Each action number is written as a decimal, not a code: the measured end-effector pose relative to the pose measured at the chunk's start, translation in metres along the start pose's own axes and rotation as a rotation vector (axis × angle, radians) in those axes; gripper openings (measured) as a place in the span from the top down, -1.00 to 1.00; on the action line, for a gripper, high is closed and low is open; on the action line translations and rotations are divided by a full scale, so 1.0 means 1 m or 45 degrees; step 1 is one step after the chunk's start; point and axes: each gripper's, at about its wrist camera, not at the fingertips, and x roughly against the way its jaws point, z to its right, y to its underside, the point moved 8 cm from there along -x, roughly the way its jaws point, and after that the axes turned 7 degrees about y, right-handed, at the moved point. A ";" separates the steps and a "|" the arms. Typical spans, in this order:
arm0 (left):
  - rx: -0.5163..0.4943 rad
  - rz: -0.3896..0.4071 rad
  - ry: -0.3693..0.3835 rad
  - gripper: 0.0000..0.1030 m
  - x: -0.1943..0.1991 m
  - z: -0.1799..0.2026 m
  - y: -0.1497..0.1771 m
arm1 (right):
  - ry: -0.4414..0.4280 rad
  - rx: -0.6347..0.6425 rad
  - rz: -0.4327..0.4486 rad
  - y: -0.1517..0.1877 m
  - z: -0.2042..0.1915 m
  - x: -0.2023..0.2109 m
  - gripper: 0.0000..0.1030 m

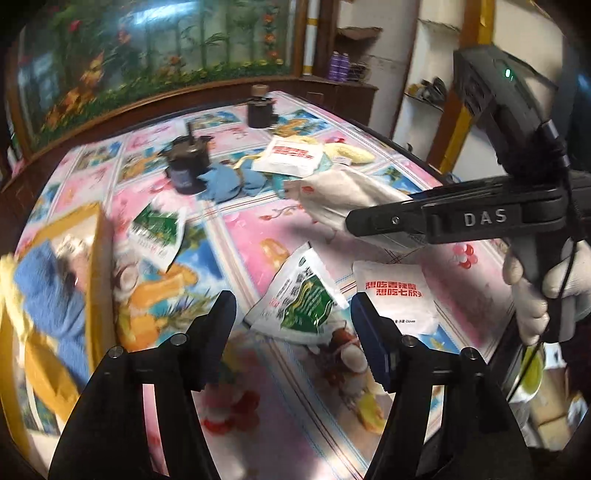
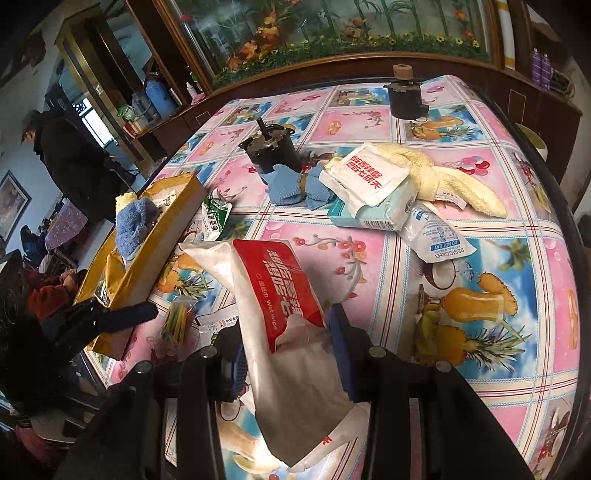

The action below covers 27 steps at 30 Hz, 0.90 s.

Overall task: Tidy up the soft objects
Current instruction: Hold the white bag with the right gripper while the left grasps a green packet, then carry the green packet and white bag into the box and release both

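- Covering the counter [image 2: 461, 122] is a glossy cloth of pink flower squares and blue fruit-drink squares; a dark wooden ledge and a painted panel of bamboo and orange flowers [image 2: 332, 26] close the far side.
- Right tool [image 2: 291, 354]: jaws clamped on a red-and-white wet wipe pack [image 2: 273, 291], held off the cloth, its long axis running away from the camera and leaning left, red end farthest.
- Left tool [image 1: 293, 314]: jaws apart, nothing between the pads; a green-and-white sachet [image 1: 299, 299] lies on the cloth just beyond the gap, a white packet with red print [image 1: 393, 291] beside the right finger.
- At the left edge sits a gold box [image 2: 159, 236] holding a blue fluffy cloth [image 2: 135, 225].
- Farther off lie a second red-print packet [image 2: 365, 173], a cream towel [image 2: 450, 181], a desiccant bag [image 2: 436, 236] and a blue cloth [image 2: 295, 188], heaped together.
- Beyond them stand two dark motors [image 2: 271, 147], well apart.
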 end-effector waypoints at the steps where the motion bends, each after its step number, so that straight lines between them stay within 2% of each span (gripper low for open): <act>1: -0.028 -0.024 0.008 -0.26 -0.009 0.002 -0.002 | -0.001 -0.006 0.000 0.001 0.001 0.001 0.23; 4: -0.087 -0.114 -0.011 -0.26 -0.038 0.001 0.000 | -0.006 -0.024 0.001 0.001 0.004 0.002 0.23; 6: -0.087 -0.178 -0.012 -0.28 -0.055 -0.001 0.006 | -0.016 -0.038 0.000 0.001 0.006 0.002 0.23; 7: -0.076 -0.178 0.000 -0.29 -0.058 -0.002 0.007 | -0.019 -0.041 0.001 0.001 0.006 0.003 0.23; 8: -0.048 -0.175 0.014 -0.21 -0.058 -0.004 0.006 | -0.019 -0.041 0.002 0.001 0.006 0.003 0.23; 9: -0.006 -0.171 0.035 0.12 -0.056 -0.006 0.005 | -0.019 -0.041 0.004 0.002 0.006 0.004 0.23; 11: 0.048 -0.158 0.062 0.19 -0.052 -0.009 0.003 | -0.023 -0.039 0.009 0.002 0.005 0.004 0.23; 14: 0.077 -0.119 0.039 0.23 -0.041 -0.013 0.004 | -0.034 -0.038 0.018 0.001 0.000 0.005 0.23; 20: 0.164 0.017 0.033 0.22 0.010 -0.012 -0.001 | -0.096 -0.023 0.037 -0.008 -0.026 0.011 0.23; 24: 0.225 0.120 0.014 0.22 0.060 -0.025 0.000 | -0.195 0.003 0.047 -0.020 -0.059 0.017 0.23; 27: 0.260 0.173 -0.050 0.22 0.096 -0.047 0.006 | -0.286 0.032 0.041 -0.027 -0.092 0.019 0.23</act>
